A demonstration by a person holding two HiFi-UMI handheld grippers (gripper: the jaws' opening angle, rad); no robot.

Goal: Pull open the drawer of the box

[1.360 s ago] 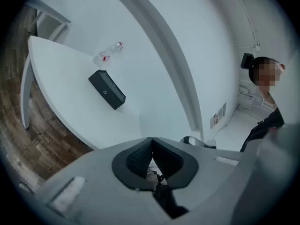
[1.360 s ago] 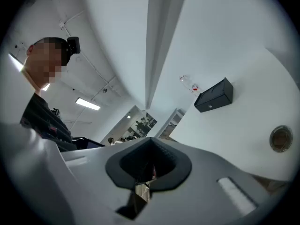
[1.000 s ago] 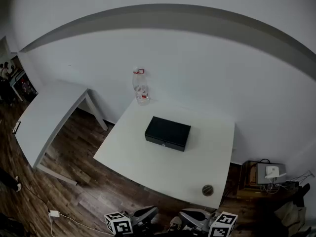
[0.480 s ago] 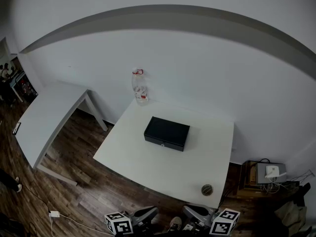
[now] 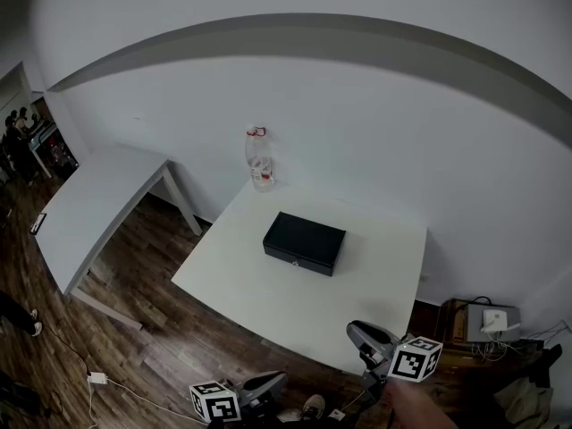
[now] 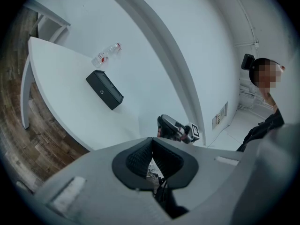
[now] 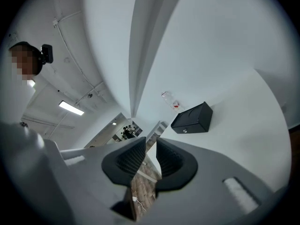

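Right gripper is hovering by the white bench, empty jaws just spreading for the drawer of the flat black box well ahead; left gripper is resting pressed together.

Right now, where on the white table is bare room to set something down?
Free: the strip between the black box and the table's near edge, and left and right of the box. Crowded only by the bottle at the far corner.

black box — drawer shut, mid-table
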